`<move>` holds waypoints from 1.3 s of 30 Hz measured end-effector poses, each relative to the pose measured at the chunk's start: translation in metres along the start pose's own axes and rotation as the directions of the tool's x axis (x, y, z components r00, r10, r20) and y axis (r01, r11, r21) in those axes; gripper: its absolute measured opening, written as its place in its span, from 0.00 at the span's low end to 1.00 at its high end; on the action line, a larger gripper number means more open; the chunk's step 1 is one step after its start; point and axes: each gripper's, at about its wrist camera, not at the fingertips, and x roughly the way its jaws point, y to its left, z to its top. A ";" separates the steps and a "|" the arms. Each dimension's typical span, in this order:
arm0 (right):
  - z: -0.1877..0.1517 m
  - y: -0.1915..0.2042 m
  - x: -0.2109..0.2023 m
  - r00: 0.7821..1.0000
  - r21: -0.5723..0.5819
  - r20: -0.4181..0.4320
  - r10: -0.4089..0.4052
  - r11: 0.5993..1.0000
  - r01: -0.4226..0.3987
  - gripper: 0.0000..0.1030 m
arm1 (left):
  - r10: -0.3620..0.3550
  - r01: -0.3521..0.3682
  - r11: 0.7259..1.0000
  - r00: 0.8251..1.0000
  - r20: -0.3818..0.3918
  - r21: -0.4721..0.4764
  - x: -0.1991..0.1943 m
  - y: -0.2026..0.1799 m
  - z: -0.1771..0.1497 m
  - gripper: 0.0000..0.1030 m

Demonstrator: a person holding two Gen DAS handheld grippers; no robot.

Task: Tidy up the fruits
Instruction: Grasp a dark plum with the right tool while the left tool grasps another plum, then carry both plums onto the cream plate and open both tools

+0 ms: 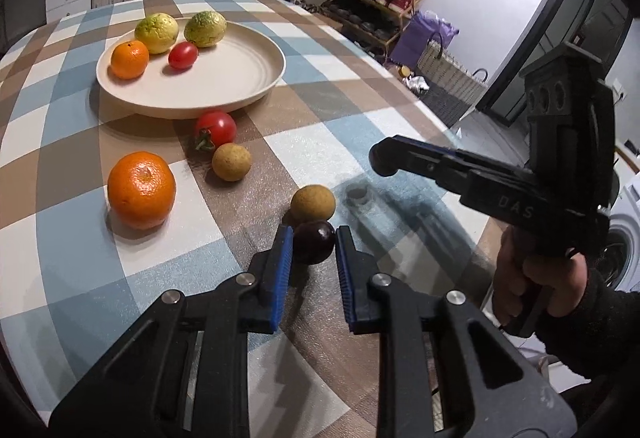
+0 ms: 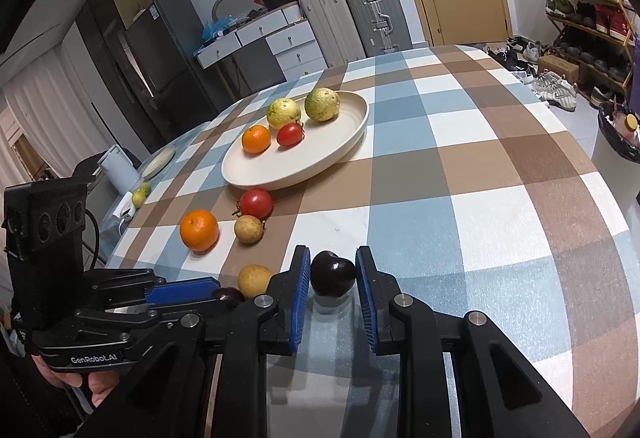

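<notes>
Left gripper [image 1: 310,244]: jaws spread on either side of a dark cherry [image 1: 313,241] that sits on the desk [image 1: 400,125]. A gap shows on the right pad's side; on the left side contact cannot be confirmed.

Right gripper [image 2: 333,270]: jaws spread around a second dark cherry, here called the right cherry [image 2: 333,273]. Narrow gaps show on both sides, and the fruit rests on the desk.

Plate [image 1: 240,85]: cream, standing toward the far side of the checked desk. It holds two yellow-green guavas [image 1: 157,32] at the back, a small orange [image 1: 129,59] at the front left and a small tomato [image 1: 183,55] beside it.

Loose fruit on the desk:
- A tomato [image 1: 215,128], just in front of the plate rim.
- A brown longan [image 1: 231,161], touching or nearly touching that tomato.
- A large orange [image 1: 141,189], to the left of the longan and apart from it.
- A second longan, the near longan [image 1: 312,203], directly behind the left gripper's cherry and touching it.

In the right wrist view the left gripper lies low at the left edge, with its cherry partly hidden behind the right gripper's frame.
</notes>
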 end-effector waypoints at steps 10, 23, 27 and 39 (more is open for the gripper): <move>0.013 0.009 0.005 0.999 -0.024 0.000 0.035 0.999 -0.035 0.23 | -0.068 0.085 0.989 0.988 0.137 -0.120 -0.040 0.039 0.023 0.19; 0.079 0.021 0.038 0.992 -0.054 0.019 0.123 0.991 -0.122 0.23 | 0.021 0.013 0.989 0.975 0.219 -0.150 -0.054 0.083 0.089 0.19; 0.101 0.017 0.058 0.990 -0.036 0.015 0.138 0.990 -0.137 0.23 | 0.030 0.004 0.985 0.980 0.197 -0.172 -0.038 0.101 0.105 0.19; 0.138 -0.002 0.138 0.983 0.084 -0.060 0.175 0.982 -0.169 0.23 | 0.082 -0.061 0.986 0.988 0.131 -0.156 0.021 0.133 0.136 0.19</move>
